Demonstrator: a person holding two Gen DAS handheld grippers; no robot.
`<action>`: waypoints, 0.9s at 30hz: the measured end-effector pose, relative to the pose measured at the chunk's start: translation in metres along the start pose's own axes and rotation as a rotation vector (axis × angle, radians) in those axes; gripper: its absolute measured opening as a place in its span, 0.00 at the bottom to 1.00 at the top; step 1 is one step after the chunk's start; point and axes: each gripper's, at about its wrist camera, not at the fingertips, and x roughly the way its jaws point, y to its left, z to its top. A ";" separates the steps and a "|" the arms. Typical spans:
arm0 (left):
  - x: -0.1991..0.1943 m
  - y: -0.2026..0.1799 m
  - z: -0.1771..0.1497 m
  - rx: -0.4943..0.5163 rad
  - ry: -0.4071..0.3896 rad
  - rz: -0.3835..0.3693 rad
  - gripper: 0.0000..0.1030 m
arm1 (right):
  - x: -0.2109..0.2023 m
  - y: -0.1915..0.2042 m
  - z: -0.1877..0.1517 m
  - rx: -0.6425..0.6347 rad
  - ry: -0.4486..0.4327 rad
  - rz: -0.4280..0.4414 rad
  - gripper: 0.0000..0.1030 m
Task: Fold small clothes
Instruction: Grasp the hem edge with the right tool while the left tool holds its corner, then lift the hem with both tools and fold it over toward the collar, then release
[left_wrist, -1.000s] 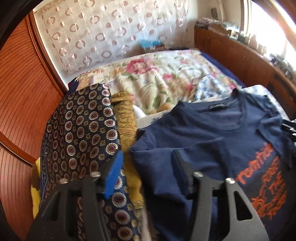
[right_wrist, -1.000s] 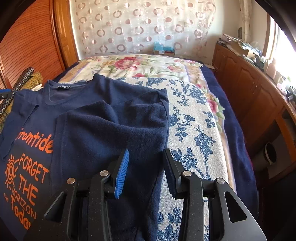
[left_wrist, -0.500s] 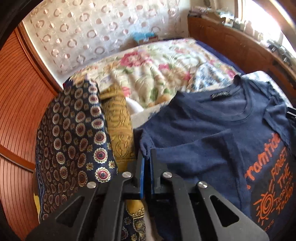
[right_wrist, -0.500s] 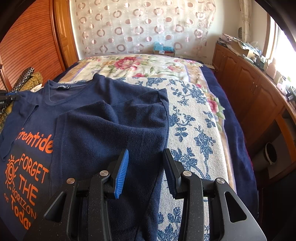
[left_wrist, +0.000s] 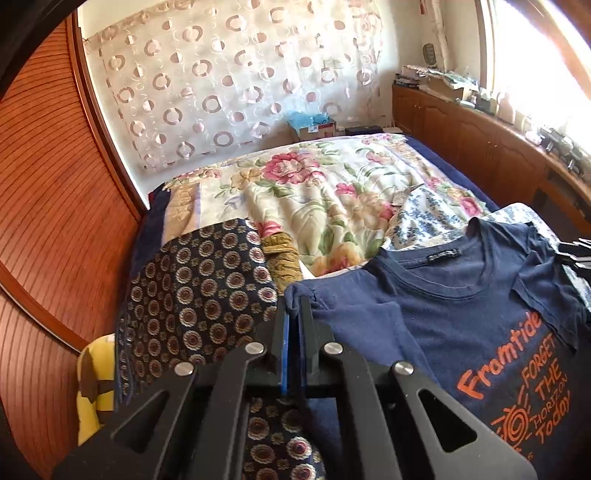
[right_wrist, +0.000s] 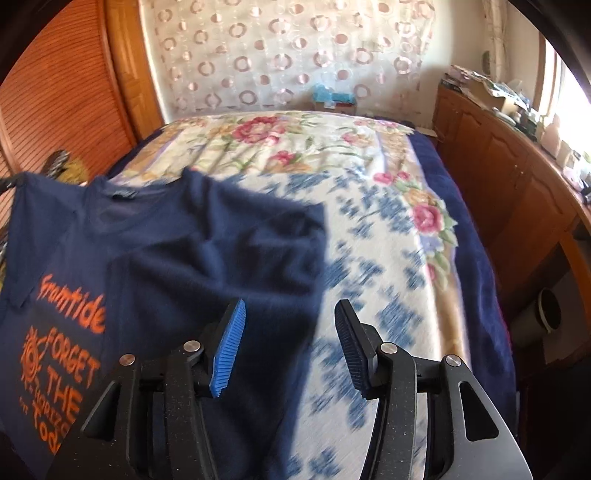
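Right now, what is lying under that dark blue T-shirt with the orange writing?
The T-shirt lies on a blue-flowered white cloth spread over the bed's rose-patterned cover. Whatever sits directly beneath the shirt is hidden.

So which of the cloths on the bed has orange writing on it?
The navy T-shirt, pinched at its sleeve by the left gripper. The dark medallion-print fabric and mustard cloth beside it show only woven patterns, no lettering.

black gripper (right_wrist: 287, 347) frame, silver screws, ribbed blue pads (right_wrist: 227, 349).
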 end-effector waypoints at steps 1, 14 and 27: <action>-0.003 -0.002 -0.002 0.000 -0.003 -0.005 0.02 | 0.006 -0.005 0.006 0.007 0.013 0.000 0.50; -0.036 -0.032 -0.034 -0.002 -0.037 -0.118 0.01 | 0.040 -0.010 0.039 0.006 0.025 -0.006 0.39; -0.145 -0.046 -0.097 -0.021 -0.165 -0.177 0.01 | -0.085 0.039 0.011 -0.025 -0.250 0.061 0.03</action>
